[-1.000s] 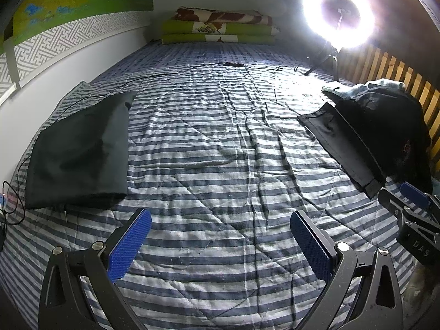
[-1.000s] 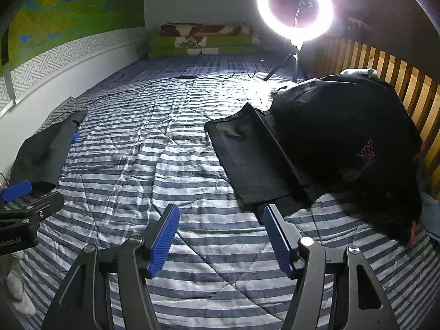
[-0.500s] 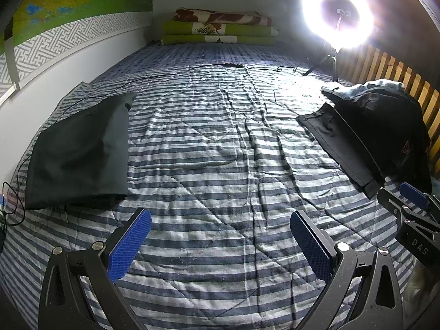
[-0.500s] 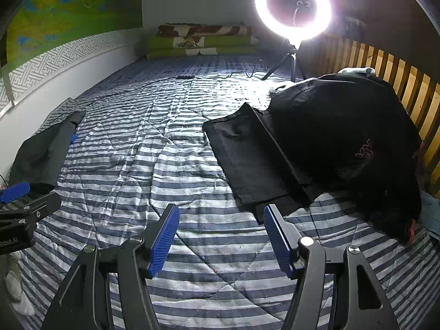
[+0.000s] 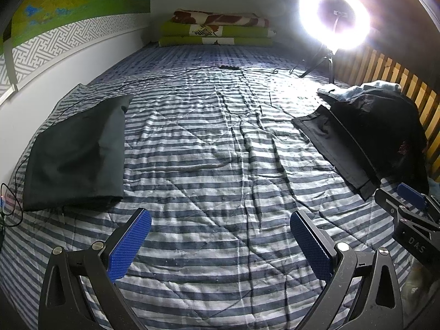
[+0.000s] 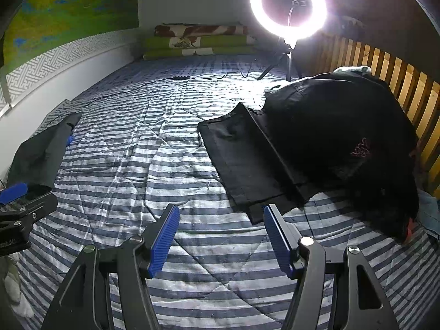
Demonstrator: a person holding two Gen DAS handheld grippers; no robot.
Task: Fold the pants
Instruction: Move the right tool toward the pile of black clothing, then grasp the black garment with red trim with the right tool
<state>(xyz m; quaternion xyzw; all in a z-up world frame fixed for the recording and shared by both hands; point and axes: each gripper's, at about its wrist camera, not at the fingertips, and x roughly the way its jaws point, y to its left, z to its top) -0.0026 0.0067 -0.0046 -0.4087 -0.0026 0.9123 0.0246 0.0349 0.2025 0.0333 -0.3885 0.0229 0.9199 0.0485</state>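
A heap of black pants (image 6: 330, 137) lies at the right of the striped bed, one leg (image 6: 247, 162) stretched flat toward me; the same heap of black pants (image 5: 379, 134) shows in the left wrist view. A folded dark garment (image 5: 74, 154) rests by the left wall, also seen as the folded dark garment (image 6: 41, 154). My right gripper (image 6: 220, 236) stands open just short of the leg's hem, holding nothing. My left gripper (image 5: 220, 242) is open over bare quilt, empty. Each view catches the other gripper at its edge.
A lit ring light on a tripod (image 5: 334, 22) stands at the far right, its cable (image 5: 192, 71) crossing the quilt. Folded blankets (image 5: 217, 30) are stacked at the head. A wooden slat rail (image 6: 385, 77) bounds the right side, a wall (image 5: 68, 66) the left.
The right gripper has crept forward, so the pants leg sits slightly closer to its fingers. The left gripper has hardly moved. Both stay open.
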